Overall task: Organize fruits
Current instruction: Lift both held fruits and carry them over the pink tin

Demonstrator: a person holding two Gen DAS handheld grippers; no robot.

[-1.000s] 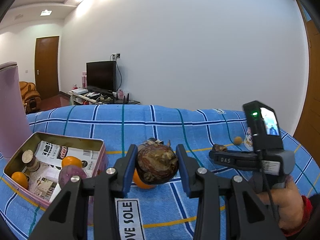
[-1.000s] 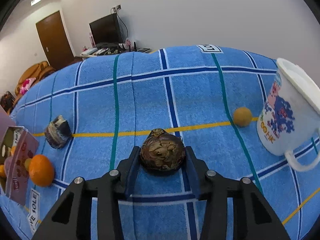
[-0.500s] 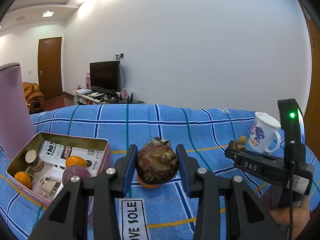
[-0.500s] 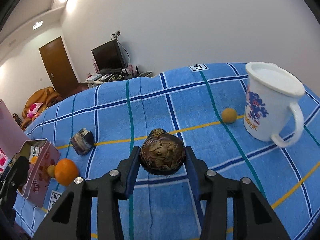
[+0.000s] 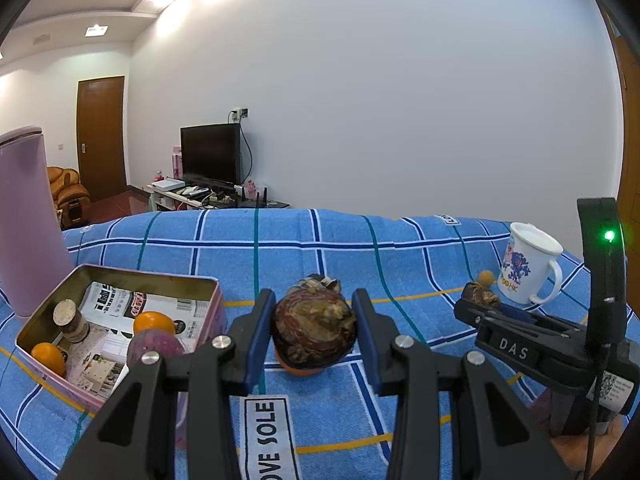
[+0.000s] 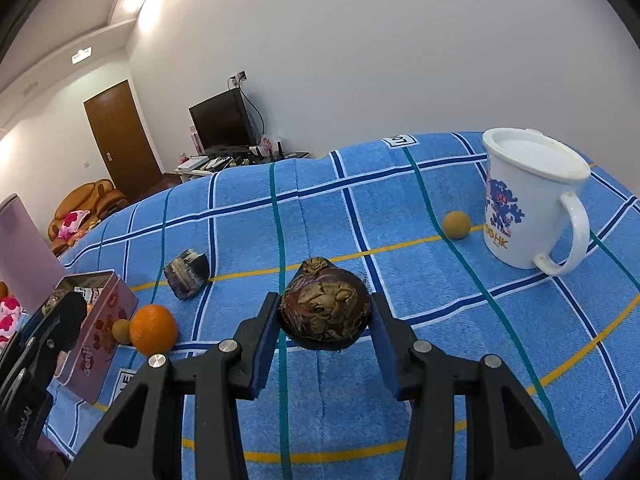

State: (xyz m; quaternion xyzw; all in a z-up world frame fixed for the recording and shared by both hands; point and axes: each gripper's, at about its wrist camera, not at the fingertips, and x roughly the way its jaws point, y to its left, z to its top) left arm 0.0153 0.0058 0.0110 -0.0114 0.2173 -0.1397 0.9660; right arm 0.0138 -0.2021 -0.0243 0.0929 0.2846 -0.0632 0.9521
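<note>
Two dark wrinkled fruits (image 5: 314, 330) (image 6: 325, 310), each claw-clamped.

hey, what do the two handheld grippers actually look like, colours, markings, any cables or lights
Both are black plastic frames with triangular cut-outs, silver screw heads and blue pads lining the jaws. The left gripper and right gripper look alike from their own cameras. Seen from the left wrist, the right gripper has a white "DAS" label, a green light on an upright black mount, a thin black cable and a small white sticker.
</note>
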